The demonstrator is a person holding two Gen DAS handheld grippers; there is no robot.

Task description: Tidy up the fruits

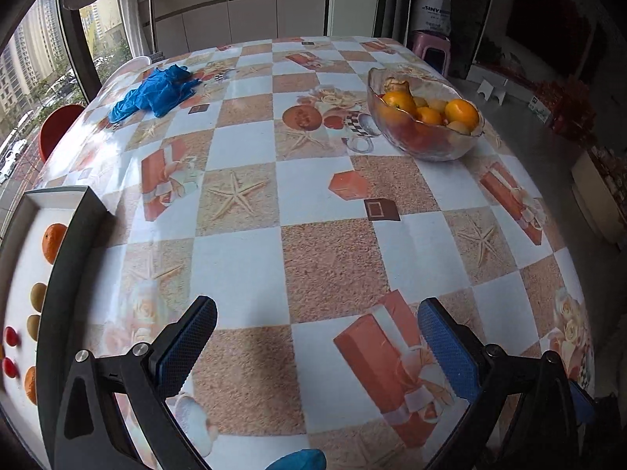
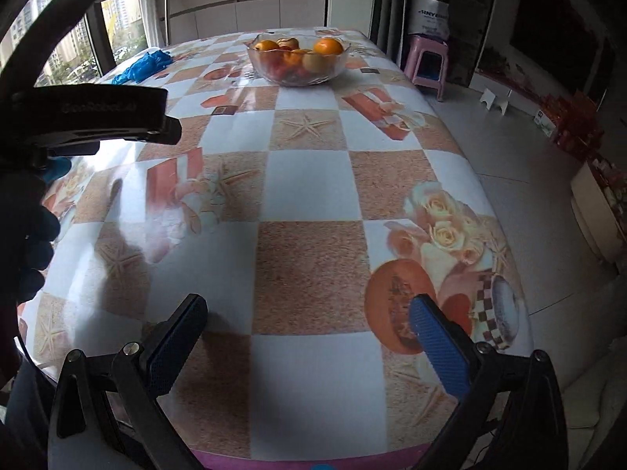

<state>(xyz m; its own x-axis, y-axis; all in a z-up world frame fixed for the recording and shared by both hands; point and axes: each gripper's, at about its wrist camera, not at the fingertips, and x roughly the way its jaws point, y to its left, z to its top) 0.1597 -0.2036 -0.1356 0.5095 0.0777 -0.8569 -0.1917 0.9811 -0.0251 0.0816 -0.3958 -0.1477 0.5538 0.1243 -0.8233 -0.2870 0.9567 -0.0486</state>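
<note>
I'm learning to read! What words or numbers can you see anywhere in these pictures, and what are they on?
"GeoRobot.ai", faint and embossed, on the black bar of the left gripper as seen from the right wrist camera; the last letters are unsure.
"SINY...", then cut off and blurred, on the white bag behind the pink stool.
The smaller print under it is too blurred to read.
The labels on the white boxes on the floor are too small to read.

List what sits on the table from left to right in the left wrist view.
Dark-rimmed white tray holding sorted fruit → crumpled blue plastic gloves → clear glass bowl of oranges and other fruit.
</note>
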